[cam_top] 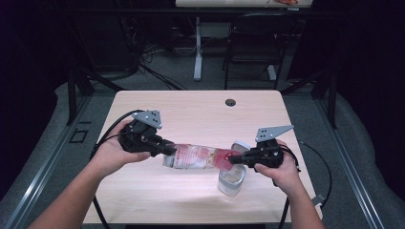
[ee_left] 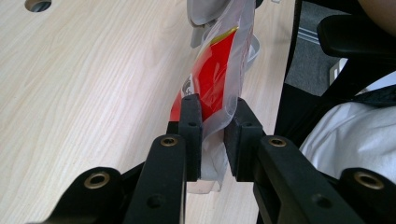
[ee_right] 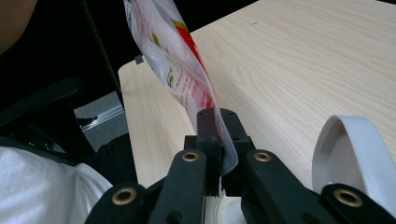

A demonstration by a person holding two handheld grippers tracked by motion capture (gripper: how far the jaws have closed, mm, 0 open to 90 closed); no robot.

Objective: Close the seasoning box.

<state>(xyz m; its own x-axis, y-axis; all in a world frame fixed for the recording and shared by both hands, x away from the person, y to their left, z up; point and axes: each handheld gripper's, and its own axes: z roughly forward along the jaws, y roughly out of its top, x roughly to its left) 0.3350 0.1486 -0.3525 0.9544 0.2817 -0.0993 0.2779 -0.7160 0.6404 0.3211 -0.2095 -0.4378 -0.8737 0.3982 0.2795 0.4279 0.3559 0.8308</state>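
Risk of spill or tear: thin packet (cam_top: 198,156) stretched level above worktop (cam_top: 191,109), near end over clear cup (cam_top: 231,180); too hard a pull likely to split it off target or slip it free. Left gripper (cam_top: 168,150) pinching far end, right gripper (cam_top: 234,159) clamped tight on near end. Glossy crinkly film, red print. Pale wood-grain top. White lid (ee_right: 355,154) just beside cup.

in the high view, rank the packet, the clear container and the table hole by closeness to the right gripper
1. packet: one end clamped in the right gripper jaws.
2. clear container: just below the gripper.
3. table hole: far edge of the table.
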